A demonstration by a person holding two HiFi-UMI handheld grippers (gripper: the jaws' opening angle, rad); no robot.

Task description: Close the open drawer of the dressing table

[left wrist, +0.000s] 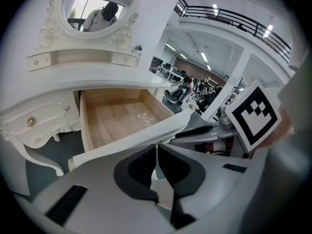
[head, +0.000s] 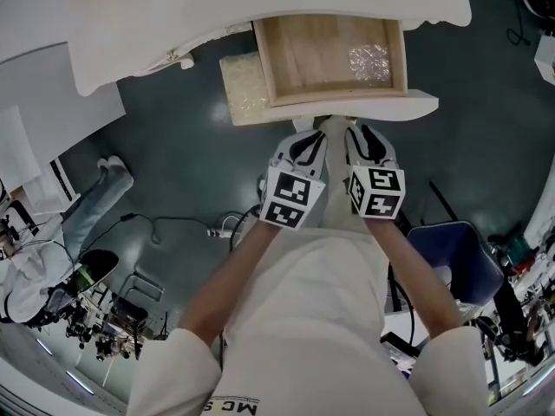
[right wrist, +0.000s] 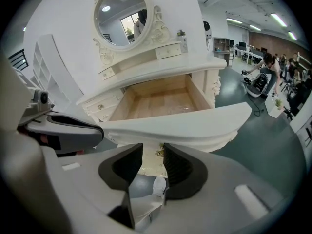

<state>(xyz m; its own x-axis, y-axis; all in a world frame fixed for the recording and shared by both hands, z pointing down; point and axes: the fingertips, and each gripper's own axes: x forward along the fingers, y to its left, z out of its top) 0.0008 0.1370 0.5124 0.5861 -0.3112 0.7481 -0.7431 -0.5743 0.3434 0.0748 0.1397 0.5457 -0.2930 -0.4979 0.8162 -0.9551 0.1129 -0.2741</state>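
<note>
The white dressing table [head: 260,7] has its middle drawer [head: 347,107] pulled out, showing a bare wood bottom with a scrap of clear plastic [head: 370,61] on it. Both grippers hang side by side just in front of the drawer's white curved front [right wrist: 180,126], not touching it. My left gripper [head: 310,139] is shut, its dark pads [left wrist: 141,172] meeting with nothing between them. My right gripper [head: 362,135] is open; through its gap I see the underside of the drawer front and a small brass handle [right wrist: 158,152]. The drawer front [left wrist: 131,140] also crosses the left gripper view.
An oval mirror [right wrist: 124,16] stands on the table, with small drawers [left wrist: 41,123] at its left side. A cream textured block [head: 243,89] sits left of the open drawer. A seated person [head: 52,258], floor cables [head: 217,228] and a blue chair [head: 455,258] surround me.
</note>
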